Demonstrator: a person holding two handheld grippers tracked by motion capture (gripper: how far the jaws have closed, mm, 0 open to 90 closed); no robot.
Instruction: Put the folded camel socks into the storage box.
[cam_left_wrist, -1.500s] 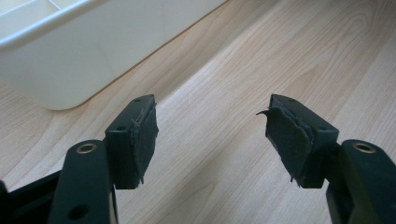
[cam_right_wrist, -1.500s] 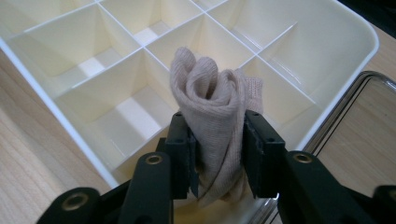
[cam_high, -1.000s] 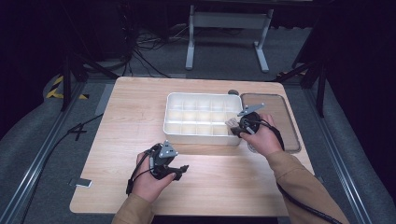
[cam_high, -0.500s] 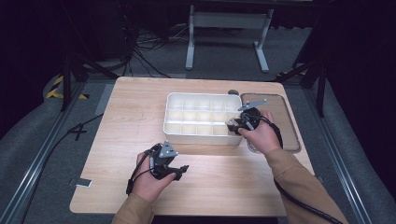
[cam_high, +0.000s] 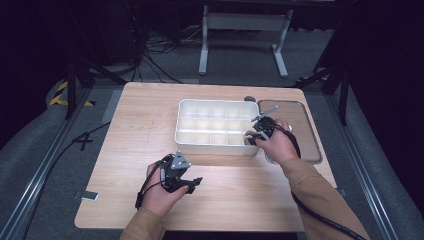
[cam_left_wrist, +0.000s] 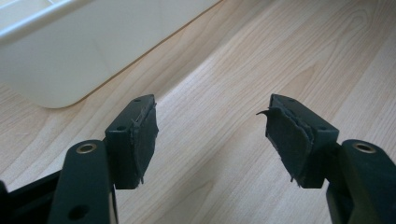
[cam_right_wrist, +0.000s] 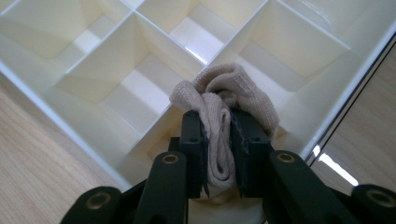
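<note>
Fingers (cam_right_wrist: 194, 140) of the right gripper (cam_right_wrist: 219, 135) are pinched hard on a beige sock (cam_right_wrist: 224, 102), folded into a wad, with only the cloth's thickness between the pads. That sock sits low in the centre of the right gripper view, poised over a cell at the near right corner of the white box (cam_right_wrist: 56, 126), just inside its outer wall. In the high view the right gripper (cam_high: 261, 131) shows right of centre, at the box's (cam_high: 216, 149) right end.

Over at lower left of centre in the high view, the left gripper (cam_high: 176, 176) rests on the table (cam_high: 145, 125), near the person's edge and well apart from the box. Its jaws stand wide apart with nothing between them; in the left gripper view, bare wood (cam_left_wrist: 224, 93) shows between the left gripper's (cam_left_wrist: 212, 128) worn pads, and the box's corner (cam_left_wrist: 84, 51) sits at upper left.

As I judge it, the sock has reached its cell but is not yet let go, so what's left is lowering it in and opening the jaws. Every other cell I can see is bare. Right of the box lies a clear lid (cam_high: 300, 120), flat on the table, with nothing on it that I can make out.
</note>
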